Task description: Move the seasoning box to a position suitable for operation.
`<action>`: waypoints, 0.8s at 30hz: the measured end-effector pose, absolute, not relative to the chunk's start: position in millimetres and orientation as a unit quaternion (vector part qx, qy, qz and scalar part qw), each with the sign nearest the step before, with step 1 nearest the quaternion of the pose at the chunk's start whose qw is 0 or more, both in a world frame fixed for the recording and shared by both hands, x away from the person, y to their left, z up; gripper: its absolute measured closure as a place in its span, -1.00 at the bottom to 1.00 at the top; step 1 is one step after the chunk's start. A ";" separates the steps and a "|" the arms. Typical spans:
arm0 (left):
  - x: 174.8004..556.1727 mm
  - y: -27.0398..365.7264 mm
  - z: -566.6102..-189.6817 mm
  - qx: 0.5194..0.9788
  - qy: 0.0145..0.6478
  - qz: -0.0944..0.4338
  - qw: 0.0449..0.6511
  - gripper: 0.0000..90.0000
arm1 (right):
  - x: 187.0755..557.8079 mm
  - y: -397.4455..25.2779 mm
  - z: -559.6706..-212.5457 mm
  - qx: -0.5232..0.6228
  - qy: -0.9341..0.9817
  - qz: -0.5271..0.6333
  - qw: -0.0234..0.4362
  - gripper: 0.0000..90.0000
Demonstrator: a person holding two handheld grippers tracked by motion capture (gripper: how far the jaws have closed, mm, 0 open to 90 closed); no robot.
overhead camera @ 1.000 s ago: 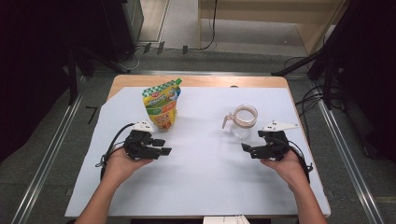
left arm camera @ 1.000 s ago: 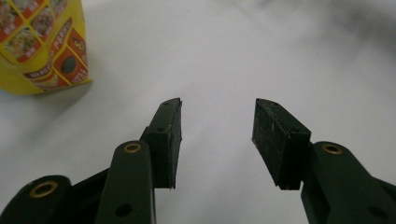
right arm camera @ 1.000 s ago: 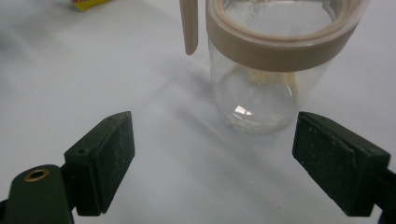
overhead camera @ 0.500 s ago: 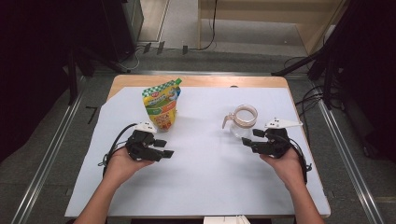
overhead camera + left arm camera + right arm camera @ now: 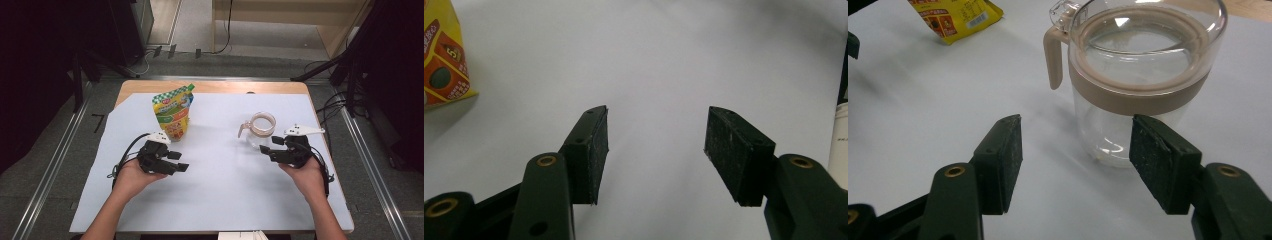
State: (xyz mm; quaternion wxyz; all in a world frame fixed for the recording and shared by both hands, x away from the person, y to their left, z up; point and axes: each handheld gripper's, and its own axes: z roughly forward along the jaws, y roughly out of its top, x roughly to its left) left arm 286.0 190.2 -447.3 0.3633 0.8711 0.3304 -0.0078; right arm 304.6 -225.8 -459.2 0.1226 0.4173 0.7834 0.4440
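Note:
A yellow and green pouch (image 5: 173,112) stands at the back left of the white sheet. A clear jug (image 5: 261,125) with a beige band and handle stands at the back right. My left gripper (image 5: 179,161) is open over bare sheet, just in front of the pouch. In the left gripper view its jaws (image 5: 657,112) are wide apart with nothing between them, and the pouch (image 5: 444,55) is at the upper left. My right gripper (image 5: 270,144) is open, right in front of the jug. In the right gripper view the jug (image 5: 1143,75) stands just beyond the open gripper (image 5: 1076,122), apart from both pads.
The white sheet (image 5: 225,195) covers most of a wooden table, whose bare edge (image 5: 220,87) shows at the back. Cables trail from both grippers. Metal rails and dark stands flank the table on the floor. The pouch (image 5: 955,15) also shows far off in the right gripper view.
My right gripper has crept forward toward the jug, still open. The left gripper has hardly moved.

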 end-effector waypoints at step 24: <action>283.2 187.1 -445.3 0.869 0.323 -0.007 0.373 -0.11 | 327.2 -232.1 -471.7 0.453 0.768 0.432 0.137 -0.51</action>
